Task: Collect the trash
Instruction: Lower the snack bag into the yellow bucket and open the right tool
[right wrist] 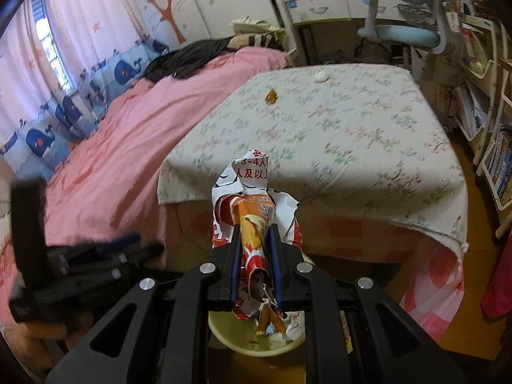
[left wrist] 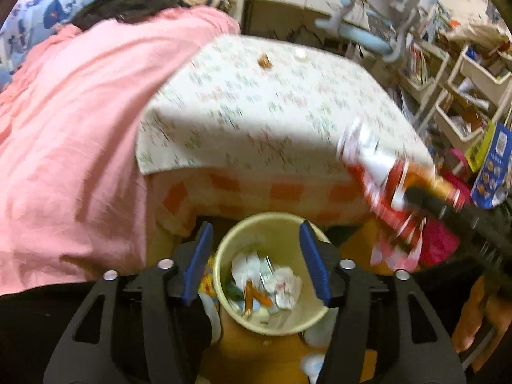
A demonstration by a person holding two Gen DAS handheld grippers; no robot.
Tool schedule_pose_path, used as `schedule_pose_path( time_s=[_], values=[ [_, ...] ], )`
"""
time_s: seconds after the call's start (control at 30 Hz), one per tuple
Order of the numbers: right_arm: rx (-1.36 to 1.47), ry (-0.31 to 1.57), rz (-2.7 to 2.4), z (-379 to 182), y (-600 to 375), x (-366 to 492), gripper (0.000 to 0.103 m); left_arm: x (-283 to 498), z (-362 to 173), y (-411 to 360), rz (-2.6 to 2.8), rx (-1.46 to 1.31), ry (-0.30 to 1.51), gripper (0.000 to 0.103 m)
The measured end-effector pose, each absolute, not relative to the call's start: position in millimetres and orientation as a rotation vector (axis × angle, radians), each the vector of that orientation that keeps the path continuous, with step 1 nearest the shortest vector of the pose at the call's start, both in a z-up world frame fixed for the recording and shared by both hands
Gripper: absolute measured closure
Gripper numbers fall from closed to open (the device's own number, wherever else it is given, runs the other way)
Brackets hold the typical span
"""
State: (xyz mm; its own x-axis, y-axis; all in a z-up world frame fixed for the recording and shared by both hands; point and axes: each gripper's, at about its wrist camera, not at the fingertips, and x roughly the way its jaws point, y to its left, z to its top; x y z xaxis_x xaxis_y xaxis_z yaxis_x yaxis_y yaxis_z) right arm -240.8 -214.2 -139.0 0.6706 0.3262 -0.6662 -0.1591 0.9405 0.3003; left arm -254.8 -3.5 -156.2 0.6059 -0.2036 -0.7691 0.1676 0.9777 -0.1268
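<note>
I note bin (left wrist: 272,275) on floor before table (left wrist: 256,112), wrappers inside, two scraps (right wrist: 272,97) on tabletop, bed (right wrist: 128,134) left of table

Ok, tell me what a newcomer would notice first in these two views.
First the crumpled red and white wrapper, clamped between the fingers of the right gripper just above the yellow bin. The bin sits on the floor at the foot of the bed, already holding trash, with the left gripper open over it. Two small scraps, an orange scrap and a white wad, lie on the floral cloth farther back.
</note>
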Motion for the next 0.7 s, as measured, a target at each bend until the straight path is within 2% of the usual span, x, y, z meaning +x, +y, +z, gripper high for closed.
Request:
schedule_pose_path(
  time_s=[0.13,0.5,0.53,0.57,0.6,0.63,0.7],
  values=[
    [0.175,0.855,0.305,-151.1,-197.1,-240.3,0.086,-257.3,-144.8,4.2,-0.172,-0.066,0.829,0.040],
    [0.070,0.973,0.359,-175.0,-165.0,-241.7,0.085,-260.8,-128.9,18.3,-0.128,-0.108,0.739,0.036],
    [0.066,0.979,0.361,-176.2,-163.2,-241.6,0.082,-261.2,-127.8,18.2,-0.126,-0.106,0.733,0.035],
    [0.061,0.993,0.362,-178.8,-161.7,-241.5,0.075,-261.7,-127.3,18.2,-0.125,-0.105,0.729,0.034],
    [0.053,1.005,0.353,-181.0,-161.0,-240.5,0.060,-262.4,-126.4,17.9,-0.123,-0.101,0.723,0.034],
    [0.050,1.008,0.344,-183.2,-160.7,-239.5,0.054,-263.1,-125.6,17.5,-0.121,-0.098,0.717,0.033],
    [0.053,1.003,0.331,-183.5,-162.7,-239.6,0.051,-264.3,-125.1,16.6,-0.120,-0.093,0.710,0.033]
  ],
)
